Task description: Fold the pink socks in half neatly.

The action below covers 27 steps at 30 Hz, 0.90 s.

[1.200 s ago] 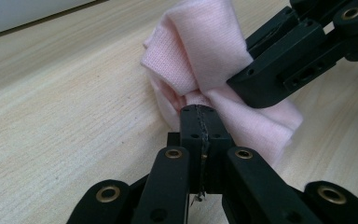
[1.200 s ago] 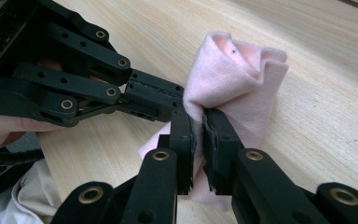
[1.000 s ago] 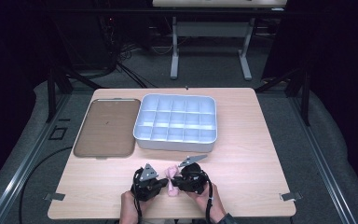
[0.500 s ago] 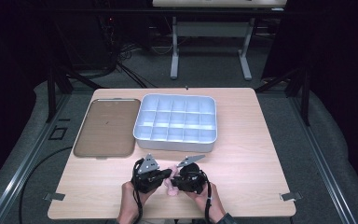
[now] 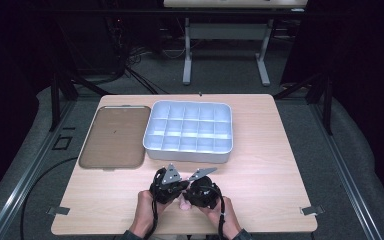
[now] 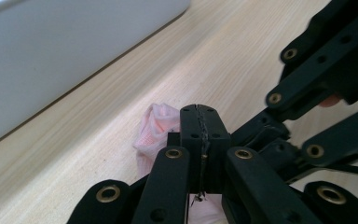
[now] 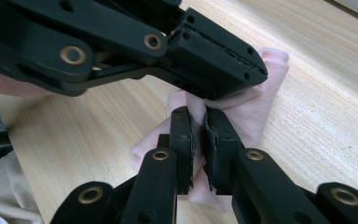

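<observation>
A small pink cloth is bunched just above the wooden table near its front edge. My right gripper is shut on a fold of it, and the fabric bulges out on both sides of the jaws. My left gripper is shut too, with the pink cloth bunched behind its tips and a strip of it under the jaws. In the right gripper view the left gripper crosses just above the right one's jaws. In the high view, left gripper and right gripper sit side by side, almost touching.
A grey tray with several compartments stands just beyond the grippers; its pale wall is close in the left gripper view. A flat brown tray lies to its left. Bare tabletop extends to the right.
The left gripper has risen a little and shifted toward the grey tray and the right gripper. The right gripper has stayed put. Less of the pink cloth shows between them from above.
</observation>
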### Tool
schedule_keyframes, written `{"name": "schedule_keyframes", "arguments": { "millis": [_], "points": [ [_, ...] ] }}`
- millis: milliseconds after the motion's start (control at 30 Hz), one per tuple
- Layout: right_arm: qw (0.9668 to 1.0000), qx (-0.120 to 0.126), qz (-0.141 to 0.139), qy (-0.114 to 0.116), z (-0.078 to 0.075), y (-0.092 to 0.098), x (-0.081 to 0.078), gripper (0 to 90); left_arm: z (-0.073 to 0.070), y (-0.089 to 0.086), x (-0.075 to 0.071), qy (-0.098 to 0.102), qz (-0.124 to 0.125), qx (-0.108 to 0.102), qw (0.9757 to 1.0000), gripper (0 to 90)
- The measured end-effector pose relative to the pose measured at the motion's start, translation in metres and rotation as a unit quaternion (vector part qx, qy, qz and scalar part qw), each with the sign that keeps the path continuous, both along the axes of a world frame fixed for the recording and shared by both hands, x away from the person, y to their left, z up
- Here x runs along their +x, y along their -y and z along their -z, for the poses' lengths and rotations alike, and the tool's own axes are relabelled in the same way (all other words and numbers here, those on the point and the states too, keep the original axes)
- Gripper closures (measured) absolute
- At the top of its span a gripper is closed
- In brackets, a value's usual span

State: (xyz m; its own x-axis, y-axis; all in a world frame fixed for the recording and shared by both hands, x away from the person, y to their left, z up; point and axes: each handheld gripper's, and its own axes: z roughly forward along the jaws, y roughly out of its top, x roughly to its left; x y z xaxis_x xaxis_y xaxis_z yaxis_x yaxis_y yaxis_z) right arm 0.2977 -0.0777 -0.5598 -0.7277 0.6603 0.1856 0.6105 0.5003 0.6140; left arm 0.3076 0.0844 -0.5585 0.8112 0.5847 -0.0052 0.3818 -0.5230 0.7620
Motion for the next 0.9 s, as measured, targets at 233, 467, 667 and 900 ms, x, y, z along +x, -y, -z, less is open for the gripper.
{"name": "schedule_keyframes", "arguments": {
  "millis": [233, 467, 667, 900],
  "points": [
    [0.9999, -0.007, 0.004, 0.011, 0.001, -0.002, -0.004, 80.7, 0.013, -0.011, 0.003, 0.000, -0.003, -0.038, 0.9993, 90.0],
    [0.9999, 0.010, 0.009, -0.007, 0.001, 0.005, 0.000, 69.7, 0.020, -0.016, 0.001, 0.017, -0.008, -0.065, 0.9977, 90.0],
    [0.9969, 0.064, 0.012, -0.043, -0.004, 0.026, 0.009, 64.2, 0.021, -0.017, 0.002, 0.012, -0.007, -0.072, 0.9973, 90.0],
    [0.9940, 0.077, 0.044, -0.064, -0.002, 0.027, 0.021, 56.5, 0.021, -0.017, 0.003, 0.010, -0.008, -0.072, 0.9973, 90.0]
  ]
}}
